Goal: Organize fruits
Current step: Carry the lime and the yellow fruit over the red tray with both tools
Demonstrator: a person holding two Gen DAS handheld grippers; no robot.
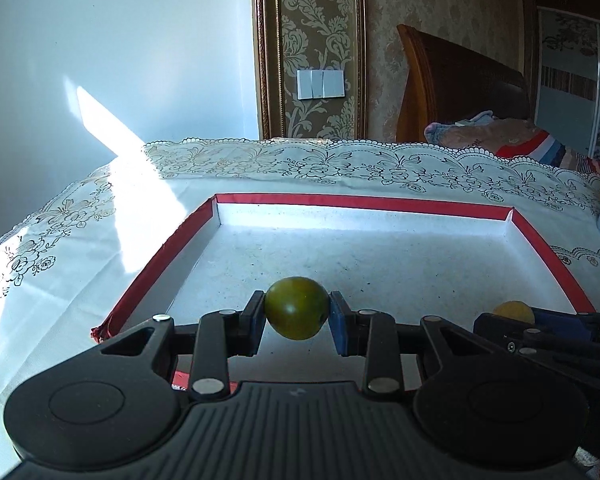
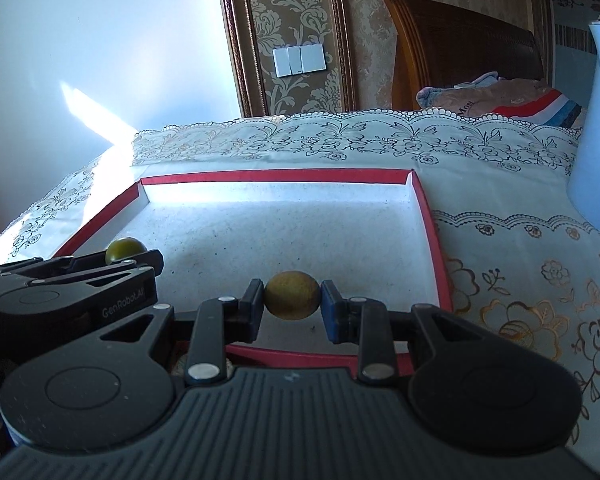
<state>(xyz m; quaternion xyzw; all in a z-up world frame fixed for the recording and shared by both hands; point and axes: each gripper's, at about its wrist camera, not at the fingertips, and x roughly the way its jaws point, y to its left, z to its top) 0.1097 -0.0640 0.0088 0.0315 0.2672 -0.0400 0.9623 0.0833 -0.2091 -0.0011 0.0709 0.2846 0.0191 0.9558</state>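
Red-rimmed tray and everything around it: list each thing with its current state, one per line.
Left claw: shut on the green fruit.
Right claw: shut on the yellowish fruit.
Green fruit: clamped, held over the tray.
Yellowish fruit: clamped, held over the tray.
Red-rimmed tray: open-topped, no fruit lying in it.
White lace tablecloth: spread flat, partly sunlit.

"GenRobot.AI" marks the left gripper (image 2: 134,258); "Mosi" (partly hidden) shows on a pillow (image 2: 500,100).
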